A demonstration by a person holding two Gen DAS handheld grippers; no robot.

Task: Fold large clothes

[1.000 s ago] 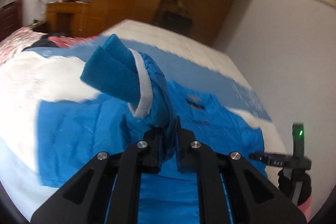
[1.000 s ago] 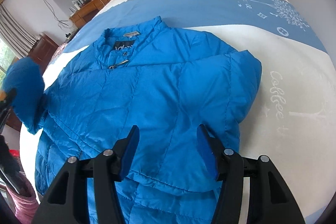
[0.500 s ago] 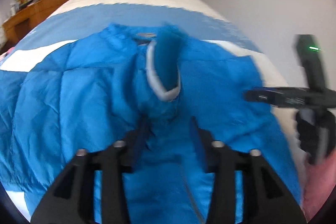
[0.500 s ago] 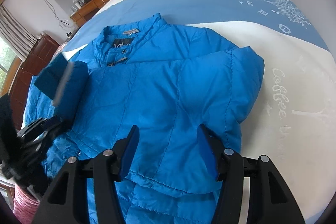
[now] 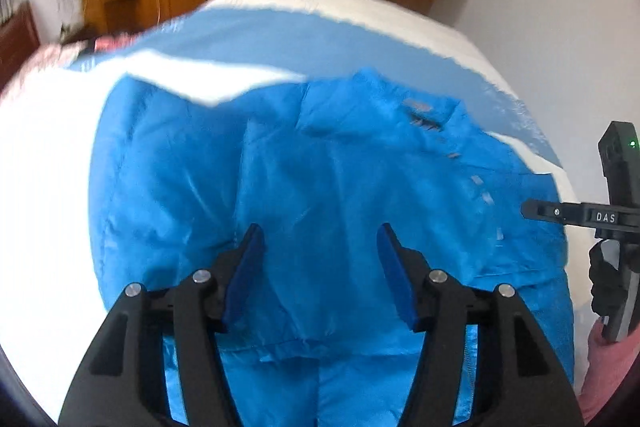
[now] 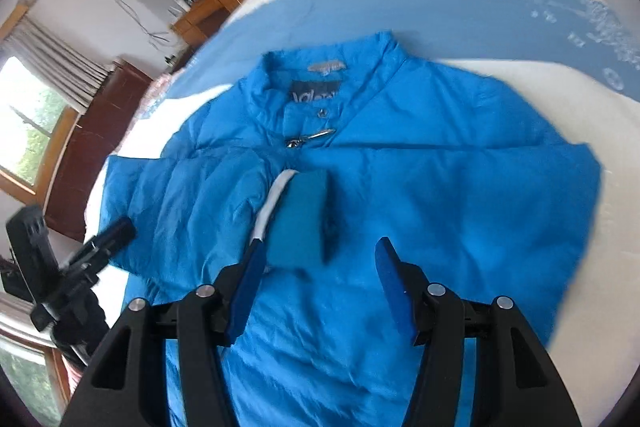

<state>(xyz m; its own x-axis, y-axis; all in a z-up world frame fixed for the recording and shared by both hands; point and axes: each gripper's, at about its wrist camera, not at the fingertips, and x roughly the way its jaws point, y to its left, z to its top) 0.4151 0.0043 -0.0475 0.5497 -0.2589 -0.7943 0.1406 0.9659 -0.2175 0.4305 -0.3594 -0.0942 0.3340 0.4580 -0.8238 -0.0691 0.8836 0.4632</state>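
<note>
Both fingers of your left gripper (image 5: pixel 320 267) stood wide apart in the left wrist view, with nothing between them, poised over the blue jacket (image 5: pixel 320 187). That jacket lay spread on the bed (image 5: pixel 48 187), front up, its collar (image 5: pixel 420 107) on the far side from your gripper. Beyond the jacket's right edge your right gripper showed only as a black body, so this view could not tell you how its fingers stood. Blur ran through this view, and a hasty grab from here could have bunched the slippery shell instead of catching a clean edge.

From the right wrist view, your right gripper (image 6: pixel 318 291) was likewise wide and empty, above the jacket's lower front. One sleeve was folded across the chest, its cuff (image 6: pixel 298 219) resting below the collar's zipper pull (image 6: pixel 310 139) and just beyond your left-side finger (image 6: pixel 246 291). Puffy filling could have sprung that sleeve back off the chest, and dragging the hem would likely have slid it loose. Your left gripper appeared off the jacket's left edge; whether its fingers were apart could not be told here.

No containers showed in either view.
</note>
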